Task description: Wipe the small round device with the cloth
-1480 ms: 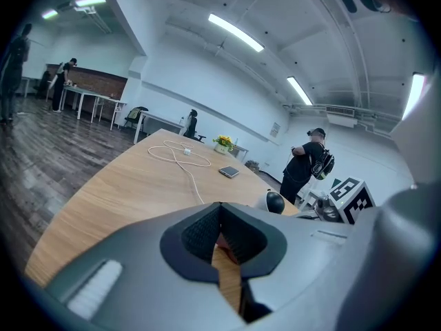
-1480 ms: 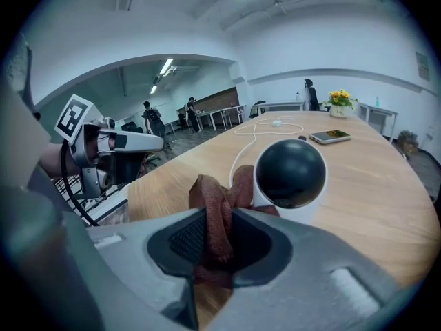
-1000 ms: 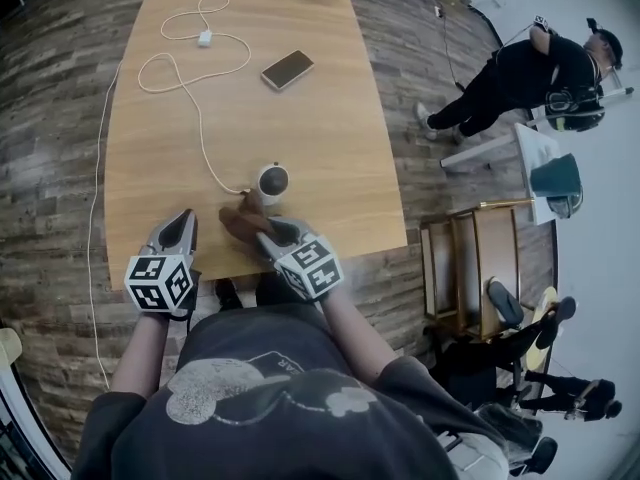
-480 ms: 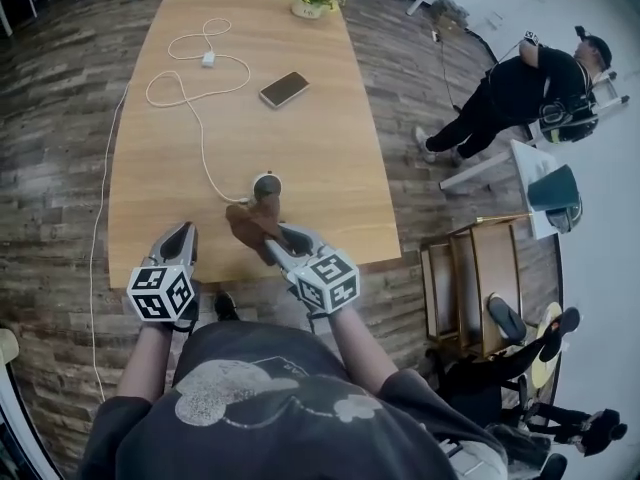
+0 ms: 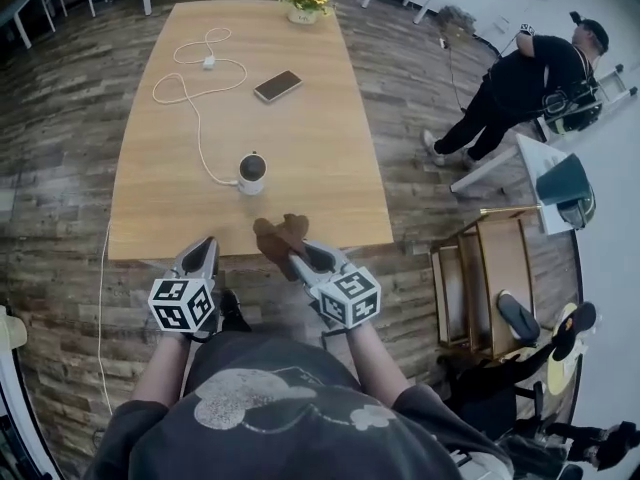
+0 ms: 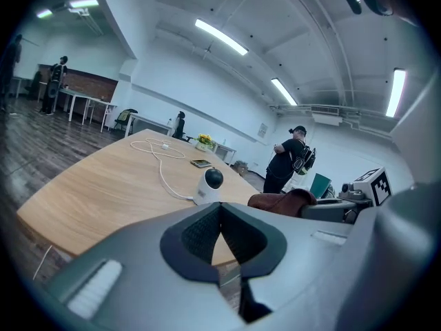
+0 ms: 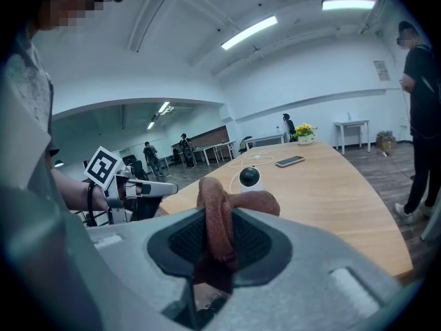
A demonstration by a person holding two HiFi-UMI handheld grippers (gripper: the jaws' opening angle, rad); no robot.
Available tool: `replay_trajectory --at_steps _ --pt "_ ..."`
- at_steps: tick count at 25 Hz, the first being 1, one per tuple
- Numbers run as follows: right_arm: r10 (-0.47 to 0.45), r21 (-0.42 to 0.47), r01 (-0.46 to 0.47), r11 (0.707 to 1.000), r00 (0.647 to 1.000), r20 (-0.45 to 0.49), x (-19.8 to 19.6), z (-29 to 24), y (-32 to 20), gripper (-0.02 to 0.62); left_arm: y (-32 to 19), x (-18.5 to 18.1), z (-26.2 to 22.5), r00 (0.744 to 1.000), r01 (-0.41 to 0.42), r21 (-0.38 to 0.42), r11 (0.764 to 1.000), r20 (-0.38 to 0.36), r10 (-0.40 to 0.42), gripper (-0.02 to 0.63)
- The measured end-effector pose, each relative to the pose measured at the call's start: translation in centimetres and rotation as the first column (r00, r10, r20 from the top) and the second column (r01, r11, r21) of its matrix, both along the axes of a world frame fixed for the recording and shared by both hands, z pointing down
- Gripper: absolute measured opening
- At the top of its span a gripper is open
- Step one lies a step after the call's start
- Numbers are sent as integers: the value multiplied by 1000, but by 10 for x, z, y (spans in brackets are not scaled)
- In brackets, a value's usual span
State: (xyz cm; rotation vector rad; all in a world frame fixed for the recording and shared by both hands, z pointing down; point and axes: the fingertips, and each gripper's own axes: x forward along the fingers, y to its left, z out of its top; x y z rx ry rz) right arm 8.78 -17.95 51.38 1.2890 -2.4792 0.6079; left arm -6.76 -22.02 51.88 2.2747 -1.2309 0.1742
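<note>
the right hand-held gripper was pinching the brown cloth, a bunched fold clamped between its jaws and the rest flopped over the top. it hung just over the near edge of the tabletop. the left hand-held gripper sat off that same edge with its jaws pressed together on nothing.

the small round device stood upright in the middle of the tabletop. its white cable trailed away toward the far end, where a phone lay.

to my eye the wipe was paused between passes, or already over. to do another pass well, the loose bulge of cloth should lead, not the jaw tips, and sweep over the dark dome and down the white body. the pressure should stay light, because that little thing looked easy to tip or slide on its cable. the idle left hand-held gripper could steady the base if it skated.

what had changed: a second back the cloth was right up against the device, and half a second back it was still there. now the right hand-held gripper had drawn back toward the person, and cloth and device were well apart. the device looked unmoved, still standing, with its cable still attached.
</note>
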Motion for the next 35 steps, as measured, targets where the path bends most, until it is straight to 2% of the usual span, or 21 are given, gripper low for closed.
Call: replay_trajectory --at_steps 7,12,15,18,21,26,35 --pt "4 27 -4 1000 1000 5 39 -6 69 78 61 30 -14 1000 25 46 999 0 -25 18" --pt "-19 25 19 1000 1000 22 58 -1 129 78 124 55 -20 999 33 66 997 0 -33 18" --pt "-43 14 43 999 998 35 66 5 160 78 159 70 -19 999 18 73 997 26 -20 18" --pt "-66 -13 67 998 997 51 73 16 192 78 191 75 -20 998 49 69 996 30 -52 18" --pt "-74 -25 76 997 995 60 78 21 209 78 214 74 -24 996 90 61 994 19 -92 18" --pt "-81 -38 85 996 993 86 76 27 230 78 243 74 -26 994 112 37 993 0 -112 18" --pt "-45 -21 47 999 997 65 85 24 249 78 267 88 -28 998 62 44 997 -24 -61 18"
